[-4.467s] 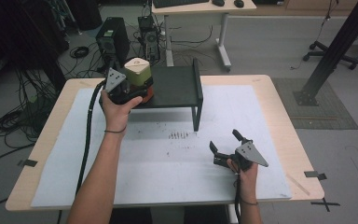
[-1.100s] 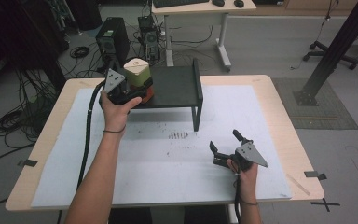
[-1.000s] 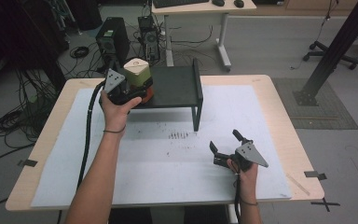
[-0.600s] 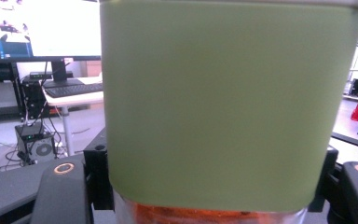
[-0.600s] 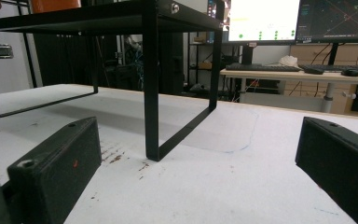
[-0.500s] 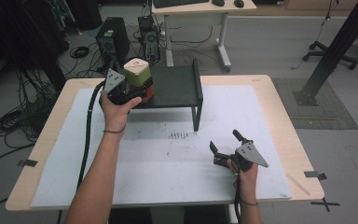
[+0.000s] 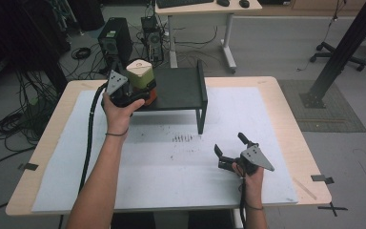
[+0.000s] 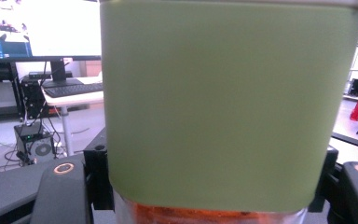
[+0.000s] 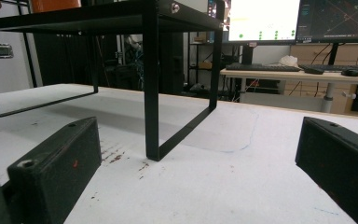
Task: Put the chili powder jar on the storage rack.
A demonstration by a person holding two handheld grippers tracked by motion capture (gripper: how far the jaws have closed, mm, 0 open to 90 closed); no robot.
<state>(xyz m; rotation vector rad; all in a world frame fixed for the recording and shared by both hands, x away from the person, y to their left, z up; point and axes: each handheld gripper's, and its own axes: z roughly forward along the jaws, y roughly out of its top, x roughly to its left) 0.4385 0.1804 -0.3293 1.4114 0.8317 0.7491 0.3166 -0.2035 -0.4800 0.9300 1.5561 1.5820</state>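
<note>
While nothing has shifted, left gripper [image 7: 140, 90] stays clamped on green-lidded jar [image 7: 139, 75] atop black shelf [image 7: 181, 88], release pending; right gripper [image 7: 229, 145] wide, idle.

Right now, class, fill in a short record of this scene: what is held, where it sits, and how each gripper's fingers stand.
Held thing: green-lidded container with an orange base
Held by: left gripper, fingers shut on its sides
Where: at the left end of the black metal shelf
Right gripper: fingers open, nothing between them, low over the white mat
Surface: wooden table
</note>
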